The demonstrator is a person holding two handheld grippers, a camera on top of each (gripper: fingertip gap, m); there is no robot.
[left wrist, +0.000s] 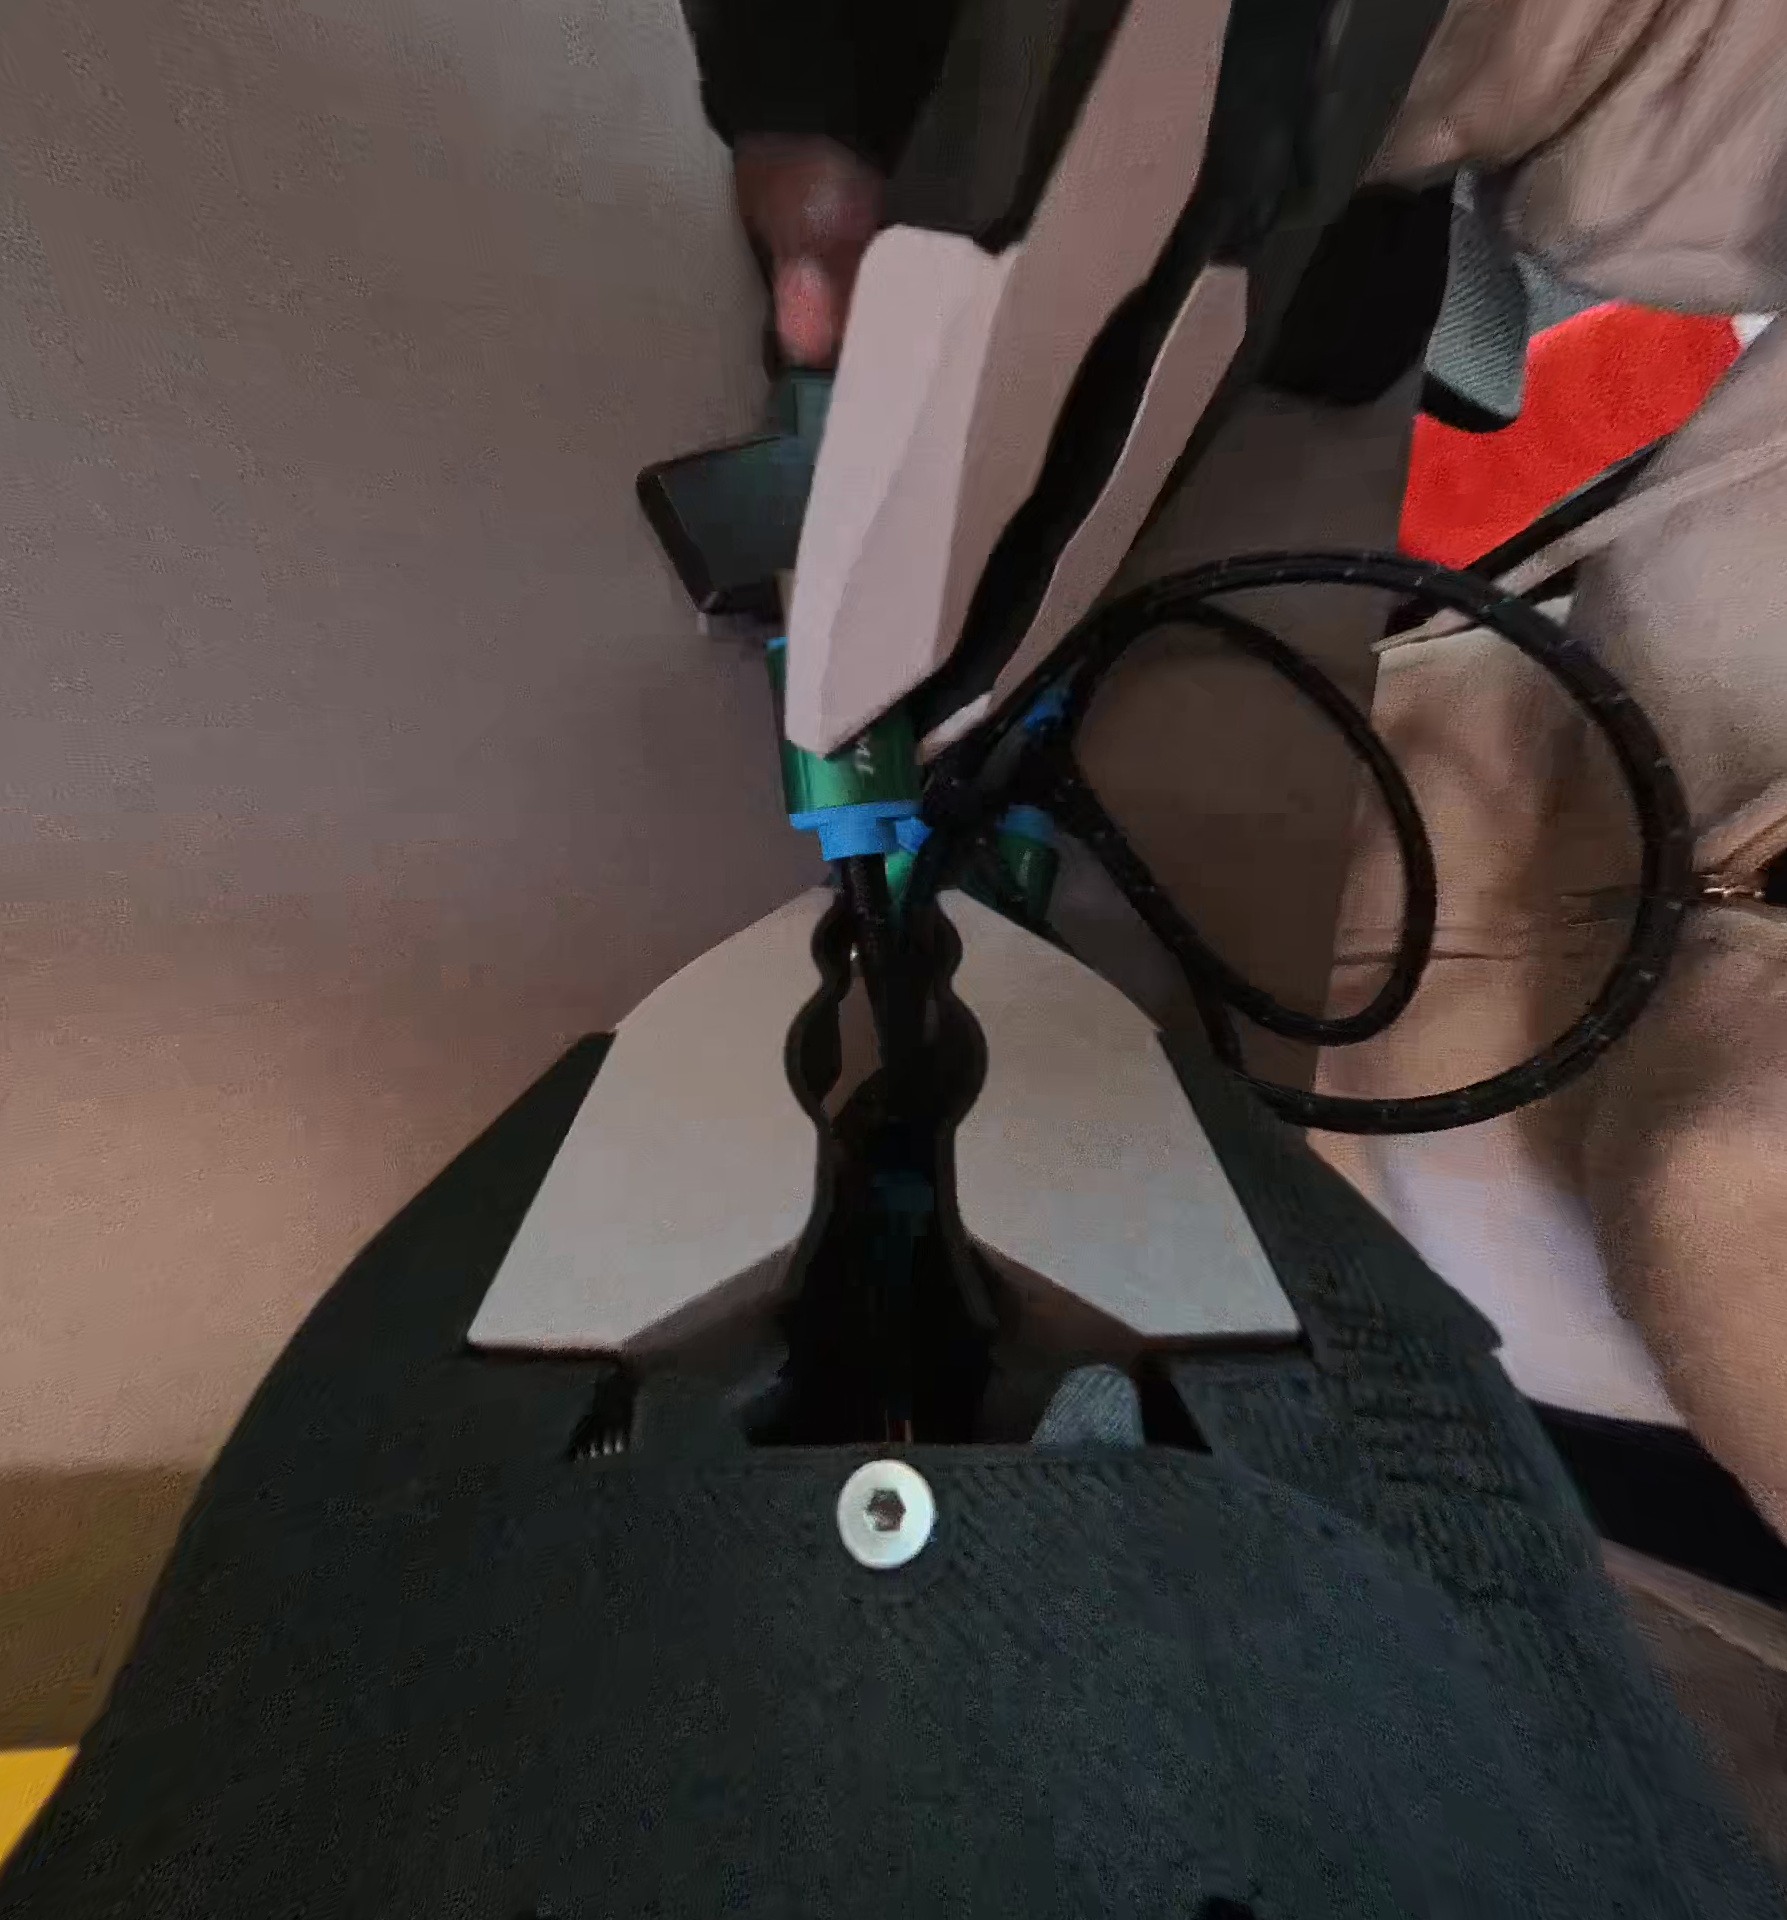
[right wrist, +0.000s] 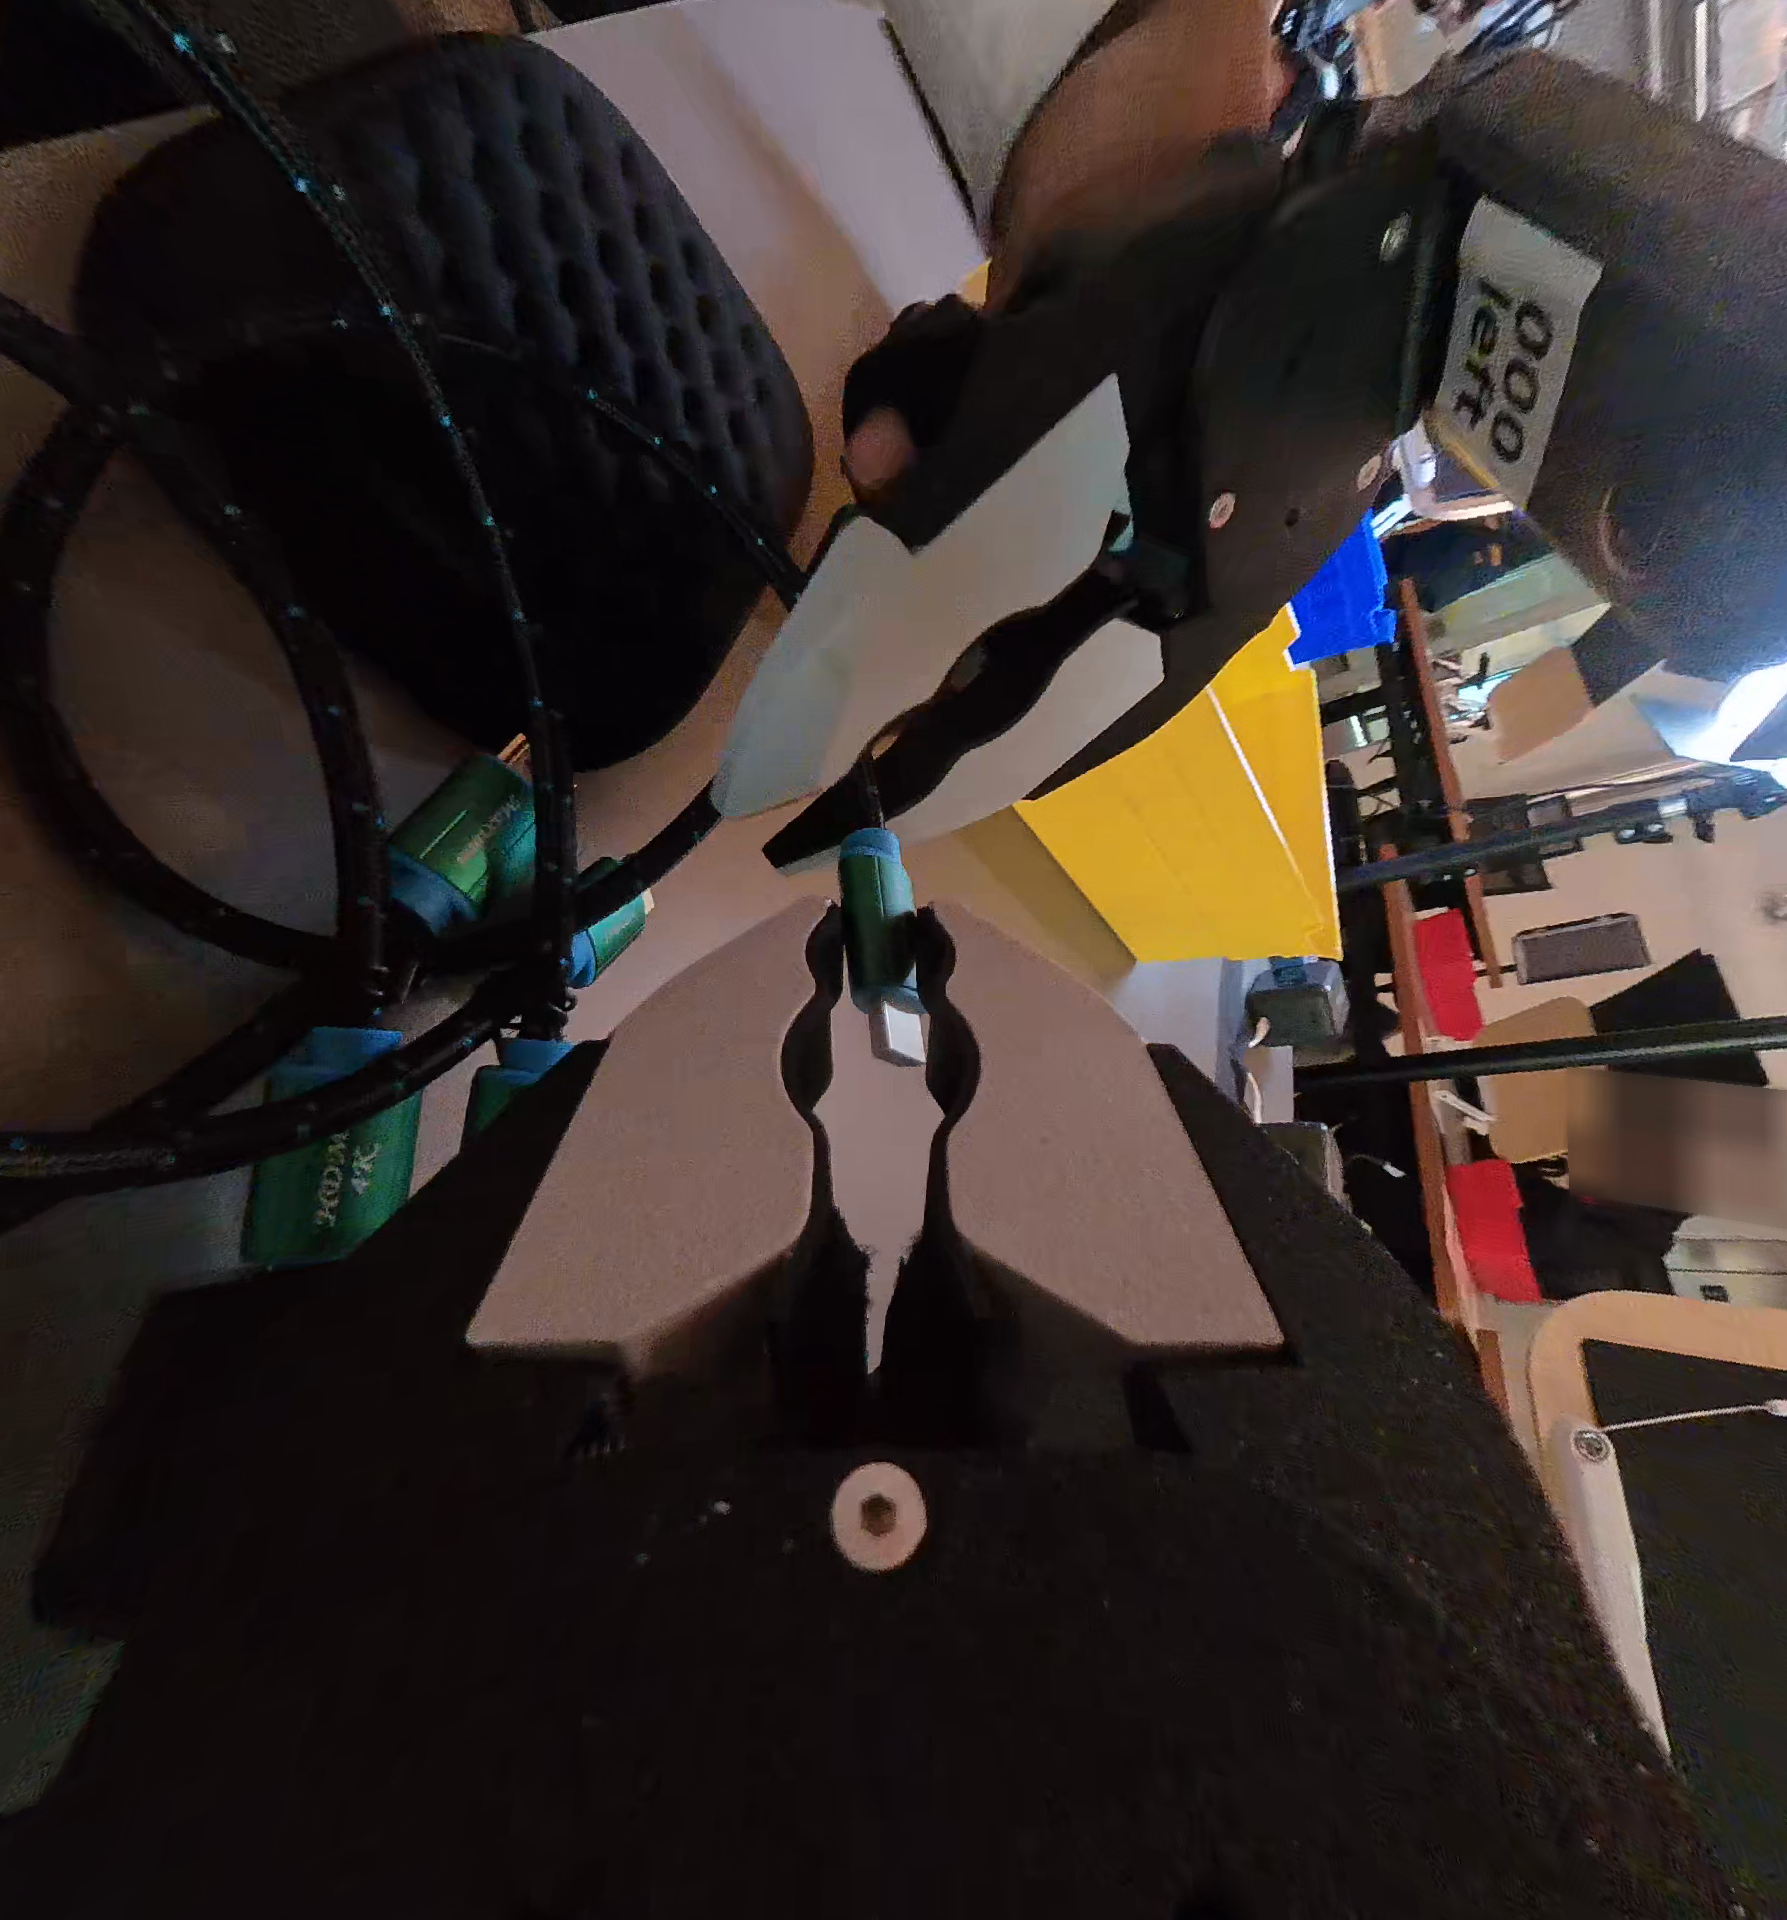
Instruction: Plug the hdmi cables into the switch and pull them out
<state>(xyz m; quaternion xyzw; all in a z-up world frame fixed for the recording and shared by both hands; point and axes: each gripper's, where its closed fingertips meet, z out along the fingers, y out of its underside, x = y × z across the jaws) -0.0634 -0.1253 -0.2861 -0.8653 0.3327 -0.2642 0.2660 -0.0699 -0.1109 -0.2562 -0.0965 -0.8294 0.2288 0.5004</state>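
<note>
My right gripper [right wrist: 881, 925] is shut on a green HDMI plug [right wrist: 876, 935]; the plug's bare metal tip [right wrist: 894, 1039] points back between my fingers. In the left wrist view that gripper [left wrist: 868, 732] comes down from above onto the same plug [left wrist: 847, 774]. My left gripper [left wrist: 884, 920] is shut on that plug's black braided cable [left wrist: 868, 894], just behind its blue collar. It enters the right wrist view [right wrist: 816, 821] from the upper right. A black flat block [left wrist: 712, 530], perhaps the switch, shows behind the right gripper.
Other green plugs [right wrist: 463, 831] [right wrist: 338, 1174] and looped black cables [right wrist: 16, 644] lie on the tan surface [left wrist: 245, 520]. A black quilted pad [right wrist: 556, 343] sits beyond them. A person's tan sleeve [left wrist: 1647, 1143] is on the right. Yellow bins [right wrist: 1201, 810] stand off the edge.
</note>
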